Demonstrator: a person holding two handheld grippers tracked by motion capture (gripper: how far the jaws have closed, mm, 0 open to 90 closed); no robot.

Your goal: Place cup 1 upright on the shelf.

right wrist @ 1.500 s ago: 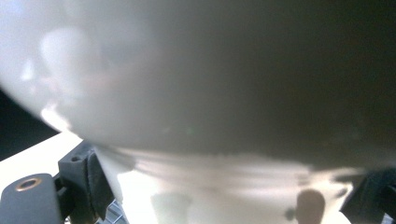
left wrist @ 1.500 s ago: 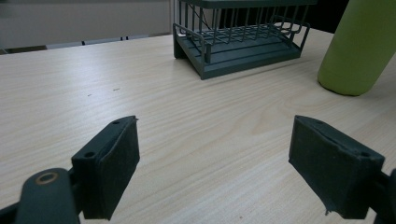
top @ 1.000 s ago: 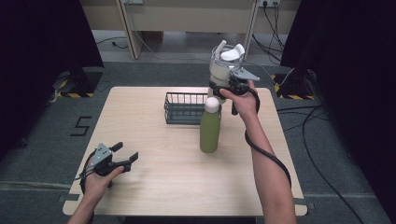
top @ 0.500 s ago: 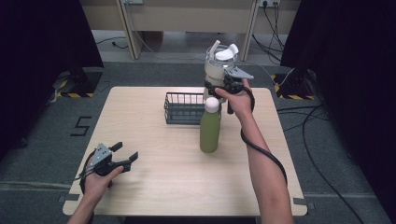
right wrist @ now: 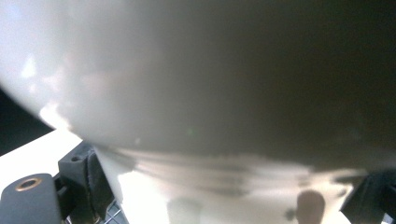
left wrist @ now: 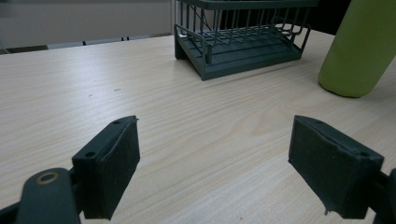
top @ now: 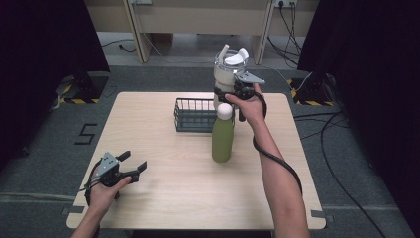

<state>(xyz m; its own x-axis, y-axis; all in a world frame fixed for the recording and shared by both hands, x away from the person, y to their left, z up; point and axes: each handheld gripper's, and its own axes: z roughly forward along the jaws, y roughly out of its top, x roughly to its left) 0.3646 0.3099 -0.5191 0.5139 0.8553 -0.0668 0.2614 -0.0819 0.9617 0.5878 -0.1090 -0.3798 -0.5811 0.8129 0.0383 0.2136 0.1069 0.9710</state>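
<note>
The white-lidded cup (top: 229, 69) hangs above the wire basket (top: 194, 114), clamped in my right tongs (top: 229, 93); my left tongs (top: 132, 163) rest spread apart, empty, on the surface (top: 163, 163).

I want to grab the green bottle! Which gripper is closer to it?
The right. The right gripper is lifted just behind the green bottle, holding a clear cup. The left gripper rests open at the table's near-left corner, far away.
</note>
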